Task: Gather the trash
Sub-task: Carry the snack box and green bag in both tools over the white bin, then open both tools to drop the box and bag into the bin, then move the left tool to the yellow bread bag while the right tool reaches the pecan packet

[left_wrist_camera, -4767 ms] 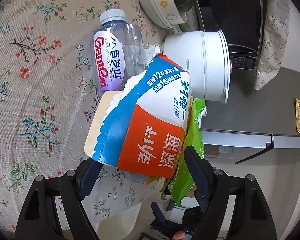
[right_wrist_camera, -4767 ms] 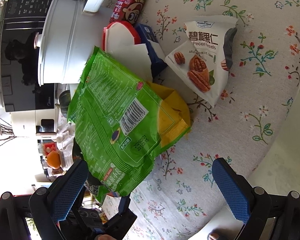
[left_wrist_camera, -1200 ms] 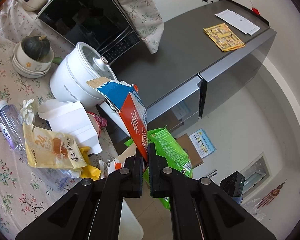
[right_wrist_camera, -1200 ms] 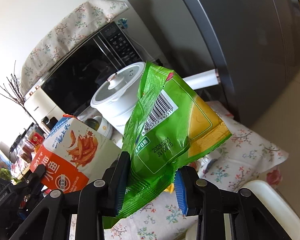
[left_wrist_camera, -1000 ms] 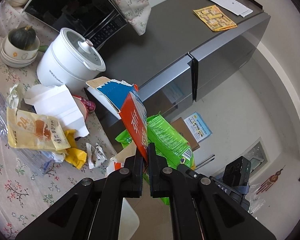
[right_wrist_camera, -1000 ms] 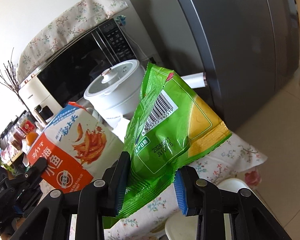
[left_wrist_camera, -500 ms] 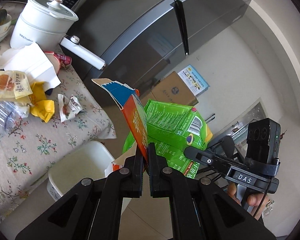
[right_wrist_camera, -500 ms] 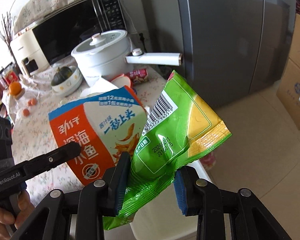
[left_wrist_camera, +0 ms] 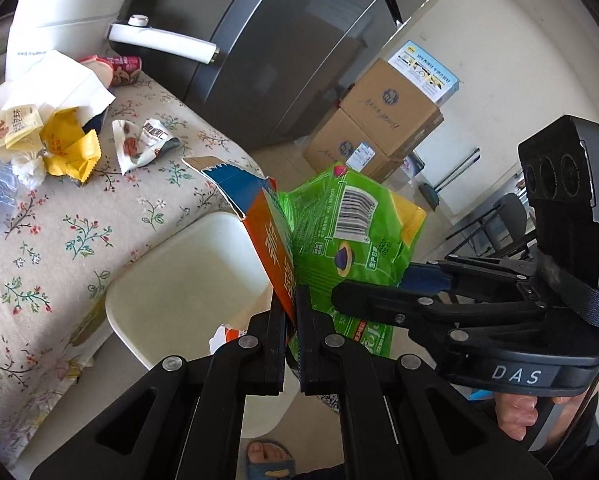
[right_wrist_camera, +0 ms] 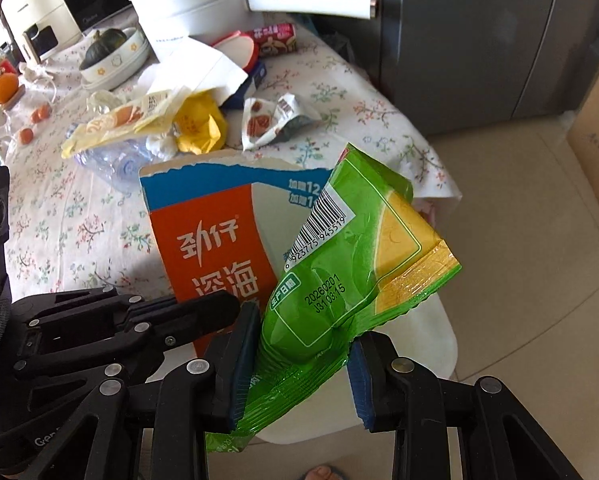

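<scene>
Looking along the left claw point(left_wrist_camera: 292, 312), we see its jaws pinched nearly together on the bottom edge of a torn orange-and-blue snack carton point(left_wrist_camera: 277, 248), which stands edge-on to that camera, so its printing is hardly legible there. From the right wrist view the carton's face is plain, but its lower part is covered by the left claw and its right side by the green snack bag point(right_wrist_camera: 339, 280). The right claw point(right_wrist_camera: 301, 356) holds that bag at a narrow spread, both blue pads pressing its crumpled lower half; the bag's bottom end runs down behind the fingers. Both claws point steeply downward, side by side, the left one tilted toward the right.

Beneath the two pieces we make out a white trash bin point(left_wrist_camera: 171, 280) standing on the floor just off the desk's point(left_wrist_camera: 59, 240) near edge; much of its opening is hidden by the carton, the bag and the claws. Part of a hand point(left_wrist_camera: 515, 416) on the right claw's handle shows at the frame's lower right, and toes in a sandal point(left_wrist_camera: 265, 460) are cut off at the bottom. More wrappers lie toward the desk's far edge: a yellow wrapper point(left_wrist_camera: 71, 152) and a crumpled nut packet point(left_wrist_camera: 139, 140), beside a white pot point(left_wrist_camera: 59, 12).
</scene>
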Demonstrator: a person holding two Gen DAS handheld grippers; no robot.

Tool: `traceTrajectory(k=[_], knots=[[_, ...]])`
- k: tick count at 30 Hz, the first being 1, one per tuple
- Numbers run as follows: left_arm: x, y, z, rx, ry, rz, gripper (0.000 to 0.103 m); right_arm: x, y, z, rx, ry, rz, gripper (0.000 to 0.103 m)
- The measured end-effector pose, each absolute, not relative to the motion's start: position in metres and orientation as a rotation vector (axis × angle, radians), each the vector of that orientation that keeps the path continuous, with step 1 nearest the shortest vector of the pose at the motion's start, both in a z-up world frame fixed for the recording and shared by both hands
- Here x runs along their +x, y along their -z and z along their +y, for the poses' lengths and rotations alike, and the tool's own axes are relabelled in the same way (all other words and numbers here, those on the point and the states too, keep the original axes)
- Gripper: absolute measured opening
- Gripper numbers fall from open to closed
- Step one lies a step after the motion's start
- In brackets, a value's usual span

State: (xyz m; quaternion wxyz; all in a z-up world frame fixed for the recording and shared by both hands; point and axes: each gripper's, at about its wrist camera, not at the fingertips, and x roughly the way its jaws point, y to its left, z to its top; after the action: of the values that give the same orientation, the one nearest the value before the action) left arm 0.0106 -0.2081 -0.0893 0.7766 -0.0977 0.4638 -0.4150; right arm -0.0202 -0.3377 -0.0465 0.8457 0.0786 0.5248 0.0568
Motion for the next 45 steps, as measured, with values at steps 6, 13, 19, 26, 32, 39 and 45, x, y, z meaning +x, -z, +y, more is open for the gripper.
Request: traceTrajectory(k=[6,13,19,26,32,39,45], knots=[[0.023,0.117,-0.217,-0.19,0.86,1.055,0.004,-0.012,0.077,-0.333,0.15,-0.121,1.193,0.038],[0.034,0.135,-0.222,-0.228,0.85,1.146,0.01,-0.004,0.097,-0.34,0.188,-0.097,1.262,0.041],[0.04,0.139,-0.213,-0.27,0.814,1.196,0.035,0.0,0.093,-0.348,0.205,-0.061,1.245,0.046],[0.043,0.11,-0.196,-0.297,0.782,1.143,0.052,0.006,0.074,-0.356,0.248,-0.049,1.169,0.054],[0.051,0.078,-0.165,-0.29,0.675,1.065,0.062,0.016,0.061,-0.367,0.369,-0.04,1.095,0.065],[0.086,0.051,-0.103,-0.37,0.508,1.016,0.068,0.037,0.06,-0.375,0.575,-0.082,1.043,0.065],[0.128,0.042,-0.02,-0.568,0.321,1.002,0.071,0.06,0.066,-0.373,0.752,-0.127,1.018,0.065]])
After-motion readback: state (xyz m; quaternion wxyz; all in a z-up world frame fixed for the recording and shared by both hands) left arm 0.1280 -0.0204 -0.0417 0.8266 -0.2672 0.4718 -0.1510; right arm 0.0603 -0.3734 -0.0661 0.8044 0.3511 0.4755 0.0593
